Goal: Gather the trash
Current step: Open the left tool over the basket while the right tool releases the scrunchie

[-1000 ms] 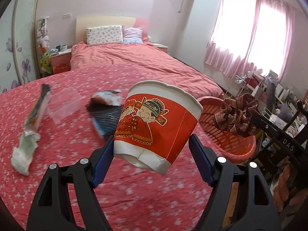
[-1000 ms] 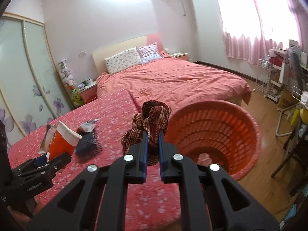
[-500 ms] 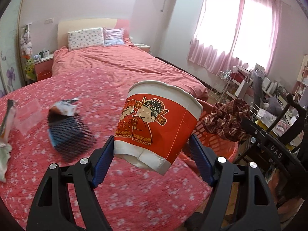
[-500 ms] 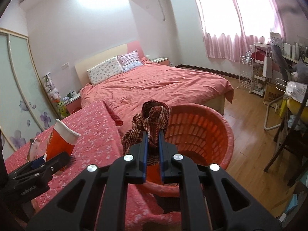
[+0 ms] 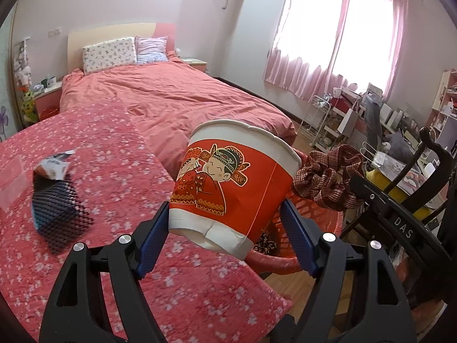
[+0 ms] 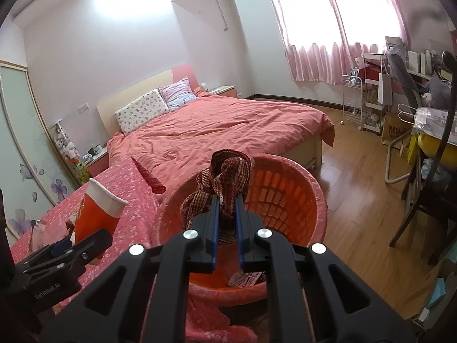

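your left claw [image 5: 225,228] grips the red paper cup [image 5: 234,183] near the surface's right edge while your right claw [image 6: 227,220] pinches a plaid scrunchie [image 6: 225,180] over the orange basket [image 6: 288,200], both poised for dropping; wrappers [image 5: 54,165] remain far left

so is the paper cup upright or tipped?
Tipped: the paper cup leans in the left gripper, rim toward the upper right, base lower left.

- You have a made bed [image 6: 222,125] with two pillows [image 6: 155,105] ahead.
- Pink curtains [image 5: 340,31] cover your window.
- A white rack [image 6: 352,100] stands beneath them.
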{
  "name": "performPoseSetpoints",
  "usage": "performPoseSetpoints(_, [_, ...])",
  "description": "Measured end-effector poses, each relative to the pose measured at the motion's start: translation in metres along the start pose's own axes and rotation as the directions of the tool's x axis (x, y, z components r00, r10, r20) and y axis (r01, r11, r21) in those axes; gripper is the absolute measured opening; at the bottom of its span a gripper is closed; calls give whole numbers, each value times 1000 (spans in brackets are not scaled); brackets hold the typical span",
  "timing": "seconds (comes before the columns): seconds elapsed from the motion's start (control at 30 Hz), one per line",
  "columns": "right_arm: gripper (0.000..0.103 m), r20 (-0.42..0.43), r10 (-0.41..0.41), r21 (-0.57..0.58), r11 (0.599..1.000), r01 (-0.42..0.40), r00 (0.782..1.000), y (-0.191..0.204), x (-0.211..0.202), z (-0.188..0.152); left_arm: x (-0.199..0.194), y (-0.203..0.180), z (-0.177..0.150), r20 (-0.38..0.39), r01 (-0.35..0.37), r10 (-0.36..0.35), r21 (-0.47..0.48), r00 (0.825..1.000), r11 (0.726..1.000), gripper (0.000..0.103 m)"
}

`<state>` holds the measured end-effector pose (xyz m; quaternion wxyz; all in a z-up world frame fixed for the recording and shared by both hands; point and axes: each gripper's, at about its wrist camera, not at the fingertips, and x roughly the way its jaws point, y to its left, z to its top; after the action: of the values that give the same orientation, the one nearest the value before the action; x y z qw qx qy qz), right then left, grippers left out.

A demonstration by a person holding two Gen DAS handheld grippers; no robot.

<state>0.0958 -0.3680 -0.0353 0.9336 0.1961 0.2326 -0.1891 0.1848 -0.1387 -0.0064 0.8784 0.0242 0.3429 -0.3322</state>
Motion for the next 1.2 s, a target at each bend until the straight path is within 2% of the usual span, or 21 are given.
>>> performPoseSetpoints(0.77, [12, -15, -9, 71, 997, 10, 1000, -30, 38, 9, 48, -34, 9, -48, 51, -49, 44, 998, 998, 76])
performPoseSetpoints(0.97, [23, -30, 10, 86, 996, -8, 999, -34, 51, 10, 59, -32, 8, -79, 49, -46, 40, 996, 998, 77])
performPoseSetpoints(1.2, [40, -35, -22, 102, 994, 25, 999, -41, 53, 8, 64, -23, 4, -113, 19, -15, 32, 994, 999, 78])
